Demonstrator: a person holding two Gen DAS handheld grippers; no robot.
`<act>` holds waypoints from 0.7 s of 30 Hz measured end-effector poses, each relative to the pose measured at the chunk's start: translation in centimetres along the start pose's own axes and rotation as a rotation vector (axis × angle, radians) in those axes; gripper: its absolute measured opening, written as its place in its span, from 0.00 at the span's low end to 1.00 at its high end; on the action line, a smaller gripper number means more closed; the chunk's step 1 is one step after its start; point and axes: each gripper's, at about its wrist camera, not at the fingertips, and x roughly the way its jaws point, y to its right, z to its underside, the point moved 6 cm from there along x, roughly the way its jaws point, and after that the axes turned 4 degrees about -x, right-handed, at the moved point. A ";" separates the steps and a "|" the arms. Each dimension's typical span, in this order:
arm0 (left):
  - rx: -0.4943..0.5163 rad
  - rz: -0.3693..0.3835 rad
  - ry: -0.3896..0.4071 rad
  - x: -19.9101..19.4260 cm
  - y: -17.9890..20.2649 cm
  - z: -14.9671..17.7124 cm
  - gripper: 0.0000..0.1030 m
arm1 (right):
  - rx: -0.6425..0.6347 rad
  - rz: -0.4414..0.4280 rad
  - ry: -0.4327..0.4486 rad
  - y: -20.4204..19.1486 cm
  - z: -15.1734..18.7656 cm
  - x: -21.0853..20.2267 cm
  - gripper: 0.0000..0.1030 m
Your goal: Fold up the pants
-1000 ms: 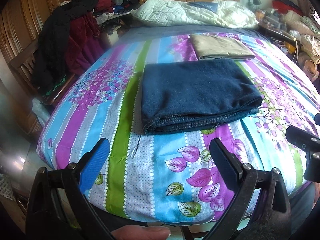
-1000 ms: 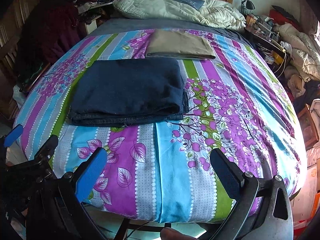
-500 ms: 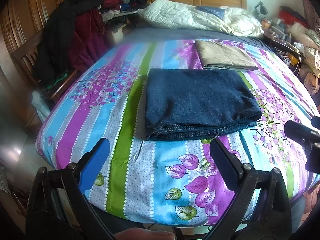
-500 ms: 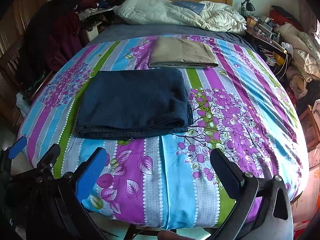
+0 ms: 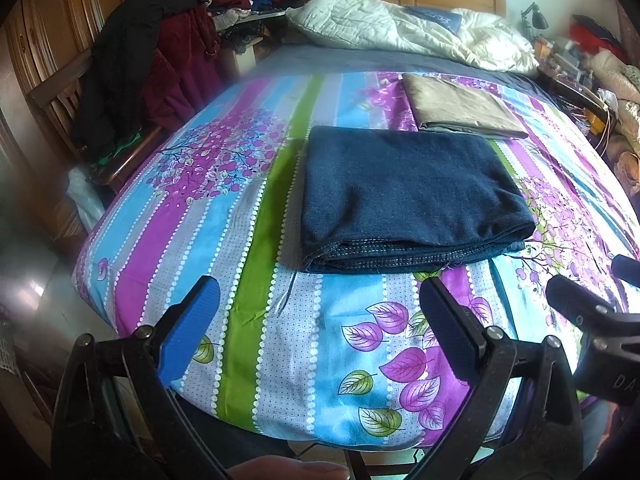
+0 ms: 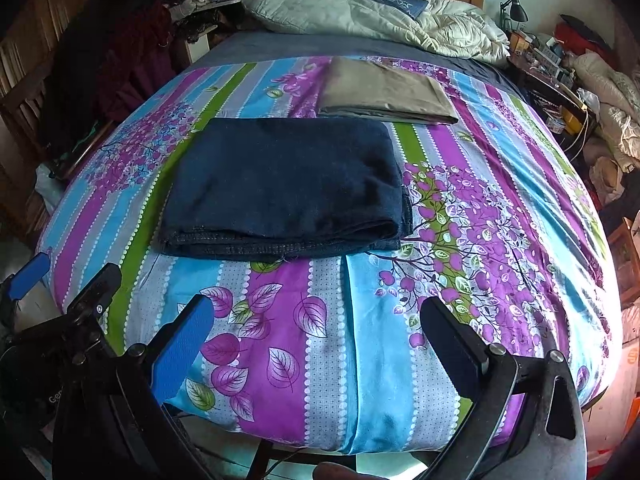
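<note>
Dark blue jeans (image 5: 404,196) (image 6: 288,184) lie folded into a flat rectangle on the striped floral bedspread (image 5: 224,264) (image 6: 480,240), stitched edges toward me. Behind them lies a folded tan pair of pants (image 5: 460,108) (image 6: 384,92). My left gripper (image 5: 320,312) hangs open over the bed's near edge, short of the jeans, nothing between its fingers. My right gripper (image 6: 316,328) is open too, likewise back from the jeans and holding nothing. Each gripper shows at the edge of the other's view.
A white quilt (image 5: 408,32) is bunched at the wooden headboard. A chair heaped with dark and red clothes (image 5: 148,64) stands left of the bed. Cluttered shelves and bedding (image 6: 592,80) crowd the right side. A fingertip (image 5: 288,470) shows at the bottom edge.
Both grippers have drawn back and risen slightly from the bed, so the folded jeans sit farther off in both views. The jeans have not moved.
</note>
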 end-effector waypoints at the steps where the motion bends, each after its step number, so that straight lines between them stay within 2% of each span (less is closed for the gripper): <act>1: -0.002 0.000 0.000 0.0 0.0 0.0 0.97 | -0.003 0.001 -0.001 -0.1 0.0 0.0 1.00; 21: 0.005 0.003 -0.008 0.4 -0.2 0.4 0.97 | 0.003 0.009 -0.009 0.3 0.4 0.5 1.00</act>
